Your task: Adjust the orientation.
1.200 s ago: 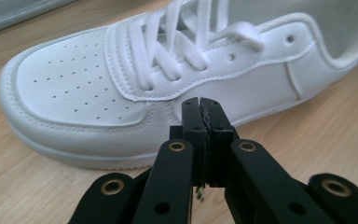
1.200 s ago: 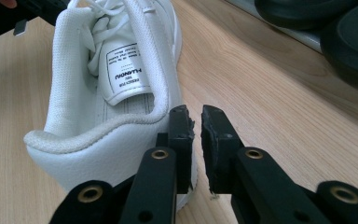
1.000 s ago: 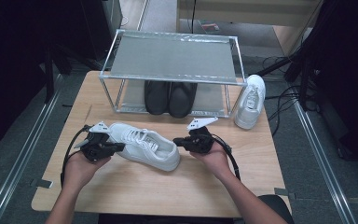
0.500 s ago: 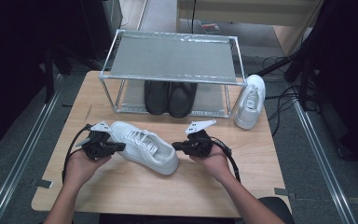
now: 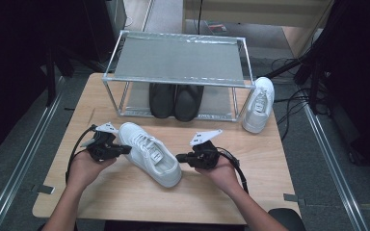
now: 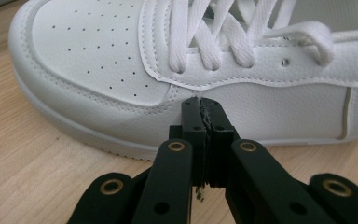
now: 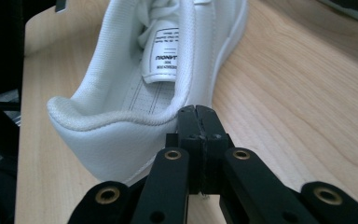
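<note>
Lying aslant on the bench (image 5: 101, 197) in front of the rack (image 5: 178, 57), with a clenched gripper at either end: the white shoe (image 5: 150, 155). Pressing shut jaws against its side by the laces, the left gripper (image 6: 200, 105); nudging its heel with shut jaws, the right gripper (image 7: 196, 112). Grasping nothing, either one.

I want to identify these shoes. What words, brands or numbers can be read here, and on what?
Tongue label inside the white sneaker: printed lines, upside down and too blurred to read.
Second white sneaker, black shoes, metal rack: no readable text.
</note>
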